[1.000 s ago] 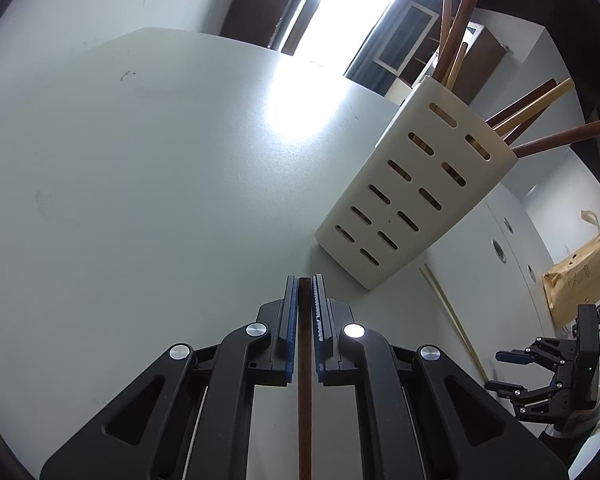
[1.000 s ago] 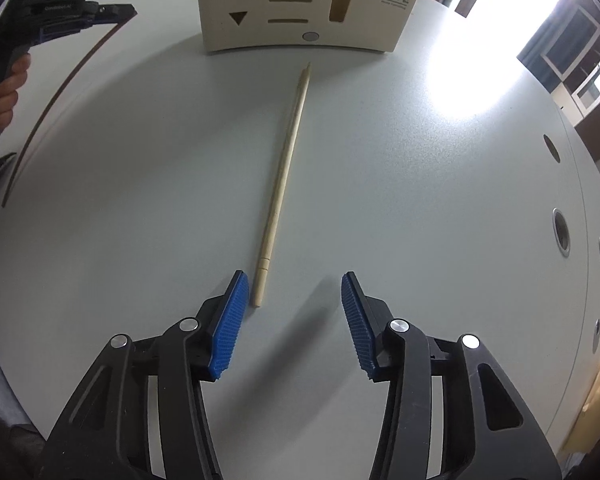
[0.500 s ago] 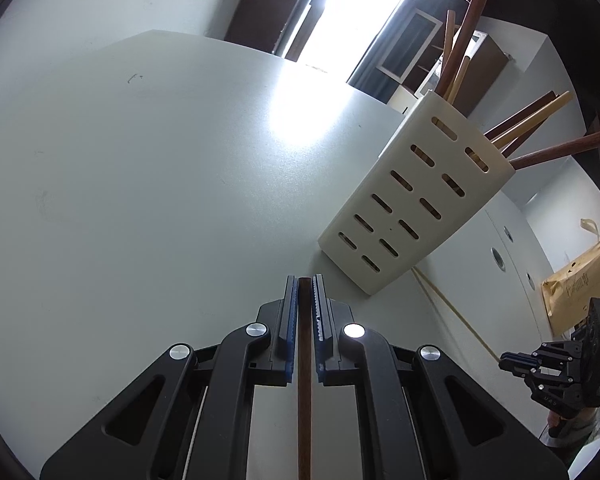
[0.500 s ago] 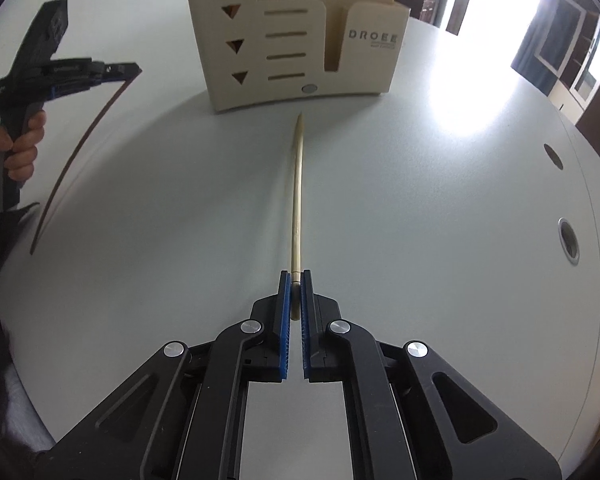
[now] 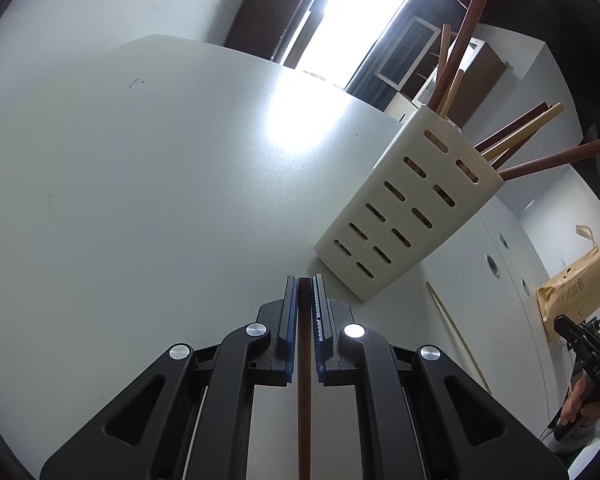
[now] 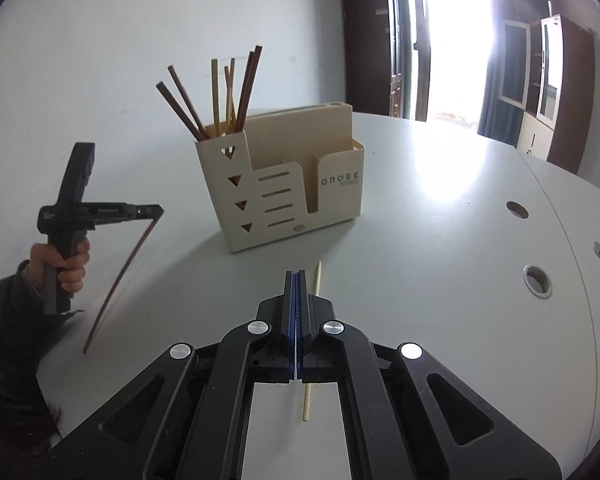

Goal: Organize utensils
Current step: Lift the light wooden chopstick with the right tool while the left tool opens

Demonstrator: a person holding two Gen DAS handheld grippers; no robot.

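Observation:
A cream slotted utensil holder [image 5: 404, 216] [image 6: 284, 184] stands on the white table and holds several dark and light chopsticks [image 6: 220, 92]. My left gripper [image 5: 305, 280] is shut on a dark brown chopstick [image 5: 304, 380], which hangs down from it in the right wrist view [image 6: 128, 268], to the left of the holder. My right gripper [image 6: 297, 276] is shut with its pads together. A light wooden chopstick [image 6: 313, 340] lies on the table under and just right of its fingers, not between the pads. It shows in the left wrist view [image 5: 456, 332] too.
The table [image 6: 440, 240] has round cable holes [image 6: 537, 280] along its right part. A brown paper bag [image 5: 576, 288] sits beyond the table. A bright window [image 6: 452, 40] and cabinets stand behind.
My right gripper shut by the light chopstick's end, then lifted and tilted up; the chopstick stays on the table. My left gripper kept its dark chopstick and tilted up slightly.

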